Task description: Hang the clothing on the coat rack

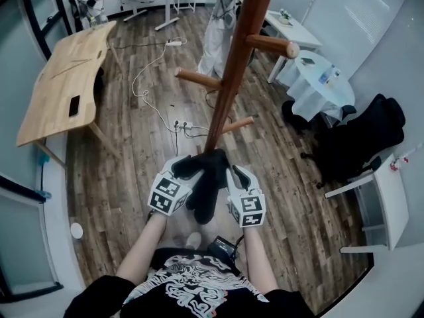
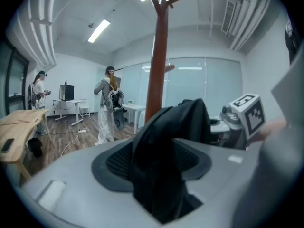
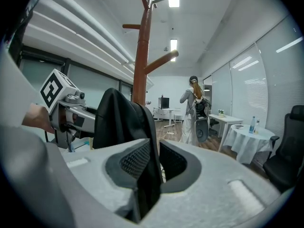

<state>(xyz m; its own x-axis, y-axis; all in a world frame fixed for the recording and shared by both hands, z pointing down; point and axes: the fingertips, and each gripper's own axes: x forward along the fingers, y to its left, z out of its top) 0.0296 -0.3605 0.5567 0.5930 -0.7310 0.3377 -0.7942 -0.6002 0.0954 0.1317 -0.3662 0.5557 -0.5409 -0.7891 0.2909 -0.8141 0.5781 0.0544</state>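
- Left gripper (image 1: 187, 168): jaws released, standing apart, black fabric lying loose between them.
- Black clothing (image 1: 207, 187) bunched between both grippers, just in front of the coat rack (image 1: 233, 71) pole.
- Right gripper (image 1: 236, 173): jaws slack too, cloth resting against one pad, a gap beside the other.

One garment (image 1: 207, 184), one coat rack (image 1: 232, 78)

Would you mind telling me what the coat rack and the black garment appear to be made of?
Coat rack: looks like wood, reddish-brown with a smooth, faintly glossy finish; its round pegs show paler ends. Black garment: apparently soft matte fabric, since it folds and hangs limply; the fibre cannot be told.
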